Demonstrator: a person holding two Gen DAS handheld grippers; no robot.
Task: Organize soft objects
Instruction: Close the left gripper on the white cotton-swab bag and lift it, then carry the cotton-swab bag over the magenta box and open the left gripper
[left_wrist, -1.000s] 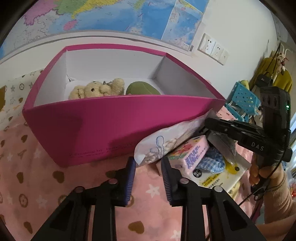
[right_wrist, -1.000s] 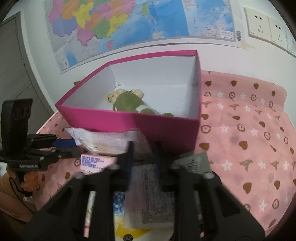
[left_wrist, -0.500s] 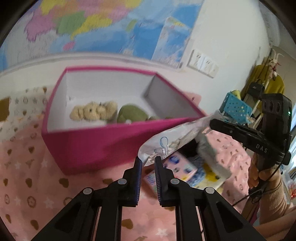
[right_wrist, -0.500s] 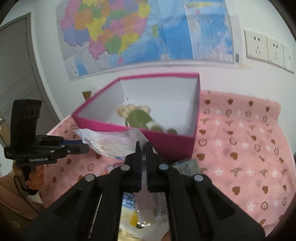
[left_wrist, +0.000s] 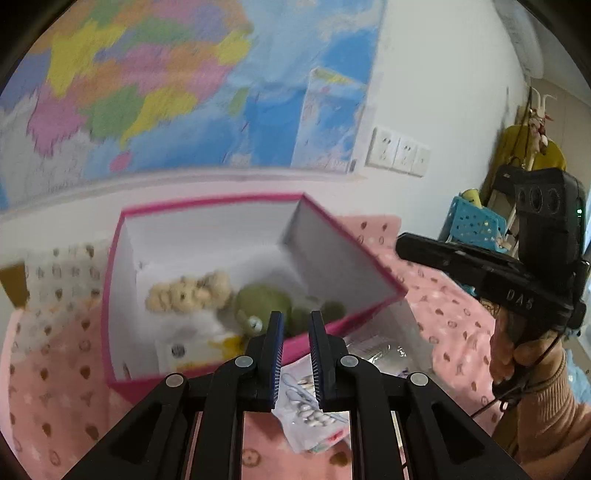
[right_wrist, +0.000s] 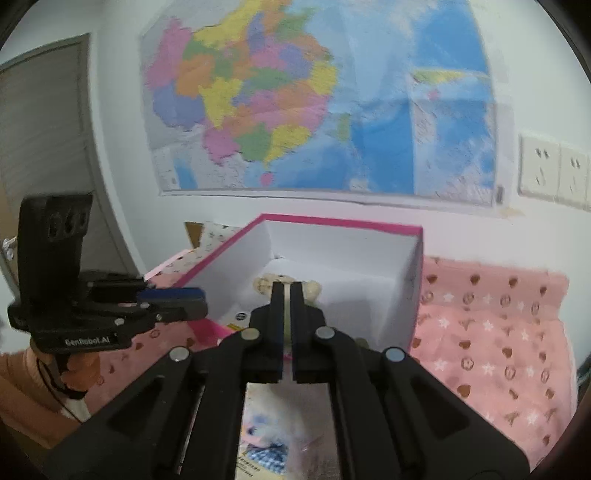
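— Fingers (left_wrist: 275, 354) of left gripper (left_wrist: 296, 332): slightly apart, packet (left_wrist: 310, 413) beneath, outside box (left_wrist: 207, 201). Right gripper (right_wrist: 287, 299): pressed nearly together on some thin pale edge; cannot tell what.
— Step?
— Probably moving packet into box, beside bear (left_wrist: 188, 291) and green toy (left_wrist: 262, 302). Next: clear the rim, then release.
— Changed?
— Both raised since a second ago; white-yellow pack (left_wrist: 184, 350) now inside, absent before.
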